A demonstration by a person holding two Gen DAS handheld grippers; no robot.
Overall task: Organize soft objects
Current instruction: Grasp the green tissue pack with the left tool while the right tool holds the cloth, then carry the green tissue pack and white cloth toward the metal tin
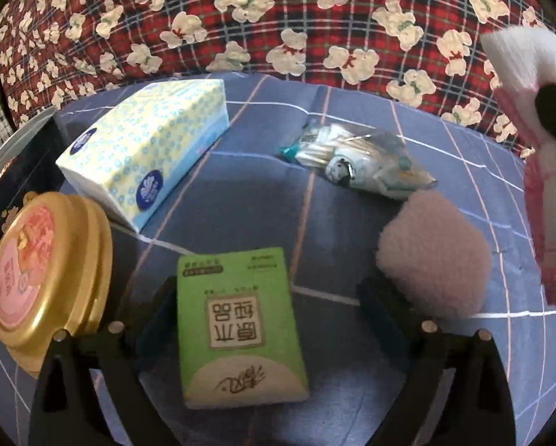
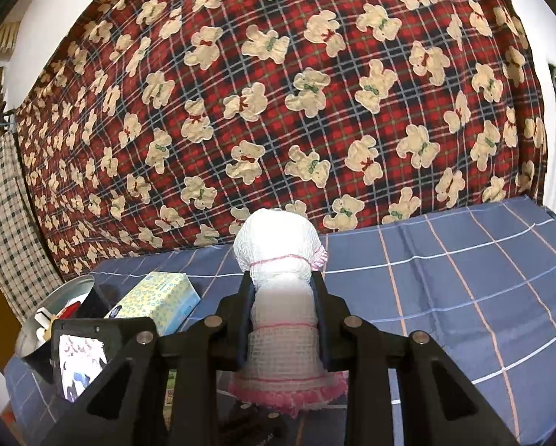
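Note:
In the left wrist view my left gripper [image 1: 266,297] is open wide, low over the blue checked cloth [image 1: 333,85]. A green tissue pack [image 1: 240,327] lies flat between its fingers, with a gap on the right side. A pink fluffy pad [image 1: 433,252] rests just beyond the right fingertip [image 1: 374,293]. My right gripper [image 2: 281,278] is shut on a white mesh bundle with pink trim [image 2: 278,252] and holds it above the cloth. That white mesh bundle [image 1: 545,223] also shows at the right edge of the left wrist view.
A blue and yellow tissue box [image 1: 144,152] and a clear bag of cotton swabs [image 1: 355,160] lie further back. A gold-lidded tin [image 1: 47,275] stands at the left. A metal bucket [image 2: 55,316] sits at the table's left end. A red bear-print cloth [image 2: 278,93] hangs behind.

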